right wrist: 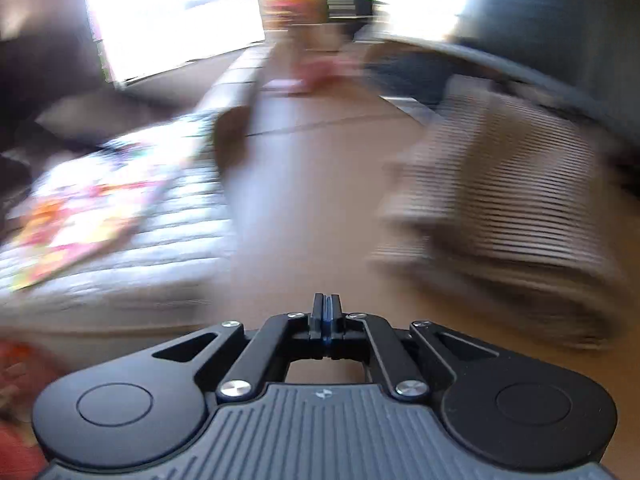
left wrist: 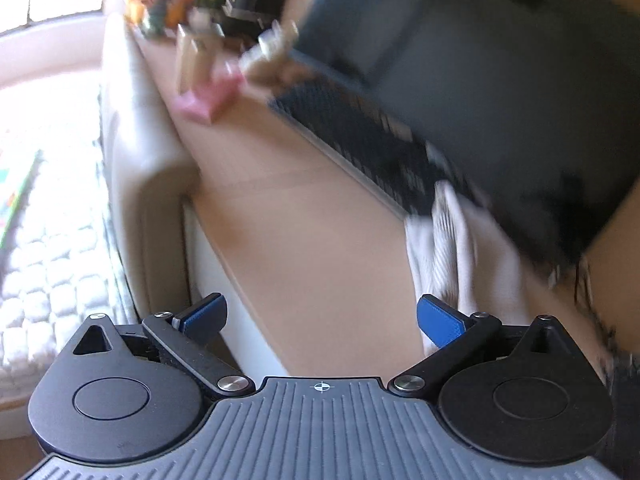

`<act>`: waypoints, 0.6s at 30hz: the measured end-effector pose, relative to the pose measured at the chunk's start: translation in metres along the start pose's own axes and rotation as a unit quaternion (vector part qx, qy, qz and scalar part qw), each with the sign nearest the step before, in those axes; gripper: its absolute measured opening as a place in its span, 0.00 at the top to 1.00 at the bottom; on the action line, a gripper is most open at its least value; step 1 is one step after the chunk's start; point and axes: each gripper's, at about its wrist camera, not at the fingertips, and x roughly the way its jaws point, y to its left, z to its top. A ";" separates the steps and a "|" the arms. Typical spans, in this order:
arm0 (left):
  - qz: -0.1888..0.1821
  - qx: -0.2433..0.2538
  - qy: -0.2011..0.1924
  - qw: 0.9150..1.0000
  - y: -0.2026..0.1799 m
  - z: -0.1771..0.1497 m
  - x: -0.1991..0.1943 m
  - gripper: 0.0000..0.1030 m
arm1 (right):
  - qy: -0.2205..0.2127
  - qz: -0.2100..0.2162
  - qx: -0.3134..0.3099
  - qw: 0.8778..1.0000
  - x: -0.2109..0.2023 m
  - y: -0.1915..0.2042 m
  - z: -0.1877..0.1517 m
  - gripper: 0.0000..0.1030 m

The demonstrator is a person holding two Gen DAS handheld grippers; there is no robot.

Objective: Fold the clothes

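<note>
- two wrist views show one tan wooden desk top (left wrist: 304, 216), bare across its middle; both views are motion-blurred, the right one heavily.
- left wrist view: a dark keyboard (left wrist: 360, 140) lies diagonally on the desk, with a dark monitor (left wrist: 500, 92) just behind it.
- small figurines on a pink base (left wrist: 208, 100) stand near the far end of the desk, beside colourful items too blurred to identify.
- a pale cushioned seat edge (left wrist: 136, 152) runs along the desk's left side; beyond it lies a white knobbly textile (left wrist: 48, 280) in strong light.
- right wrist view: bright windows (right wrist: 172, 16) fill the background, overexposed.
- a colourful printed sheet (right wrist: 88, 208) rests on the white textile to the left of the desk.
- task item: a striped garment (right wrist: 504, 216), beige with fine dark lines, sits bunched in thick layers on the desk's right side, below the monitor's lower edge.
- in the left wrist view the garment appears as pale ribbed folds against the keyboard's near end, just beyond the right blue pad.
- left gripper (left wrist: 320, 316): fingers spread wide, nothing between them, above bare desk.
- right gripper (right wrist: 326, 312): fingers pressed together, gripping nothing, left of the garment and apart from it.
</note>
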 end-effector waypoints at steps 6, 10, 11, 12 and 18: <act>0.031 -0.008 -0.056 0.998 0.007 0.032 -0.022 0.00 | 0.006 0.253 -0.136 0.958 -0.018 0.120 -0.007 0.99; 0.035 -0.020 -0.053 0.998 0.006 0.021 -0.024 0.00 | 0.012 0.199 -0.096 0.975 -0.030 0.093 -0.014 0.47; 0.038 -0.022 -0.048 0.998 0.006 0.017 -0.022 0.00 | 0.010 0.165 -0.082 0.983 -0.036 0.082 -0.018 0.47; 0.040 -0.024 -0.042 0.998 0.005 0.012 -0.021 0.00 | 0.003 0.140 -0.059 0.988 -0.046 0.068 -0.022 0.46; 0.009 -0.005 0.010 1.000 -0.029 -0.042 0.000 0.00 | -0.056 -0.020 0.074 0.995 -0.120 -0.012 -0.054 0.24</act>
